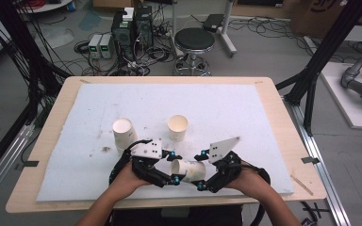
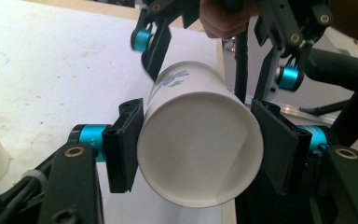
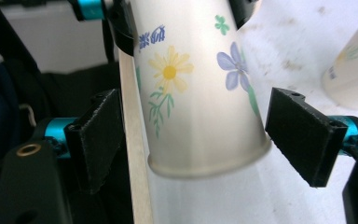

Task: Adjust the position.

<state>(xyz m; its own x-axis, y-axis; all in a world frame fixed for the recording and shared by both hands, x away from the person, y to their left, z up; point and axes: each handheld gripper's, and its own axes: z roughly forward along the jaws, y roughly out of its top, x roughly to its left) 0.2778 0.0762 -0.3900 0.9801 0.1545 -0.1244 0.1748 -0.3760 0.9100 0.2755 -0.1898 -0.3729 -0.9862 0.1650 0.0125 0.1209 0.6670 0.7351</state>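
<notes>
Paper cup (image 1: 188, 170) with a flower print lies on its side between my two tools, held off the white foam sheet (image 1: 245, 117) near the front edge of the tabletop (image 1: 283, 117). My left hand-held gripper (image 1: 174, 167) pinches it at the wide, open end: in the left gripper view both black pads (image 2: 123, 144) press flat against the rim on either side, and the cup's (image 2: 200, 149) white inside faces that camera. My right hand-held gripper (image 1: 201, 170) sits at the narrow base end with its jaws spread; in the right gripper view the pads (image 3: 98, 137) stand clear of the cup's (image 3: 196, 93) wall on both sides, a gap showing at each, with the base rim between them. That view shows a yellow daisy and a blue-violet flower printed on the cup's wall. In the left gripper view the right tool's jaws rise behind the cup, near its far end. Two more paper cups stand upright on the foam farther from me: one cup on the left (image 1: 124, 133), just beyond my left tool, and another cup nearer the middle (image 1: 177, 127), both apart from the held one. My hands come in from the near edge, one on each tool.
</notes>
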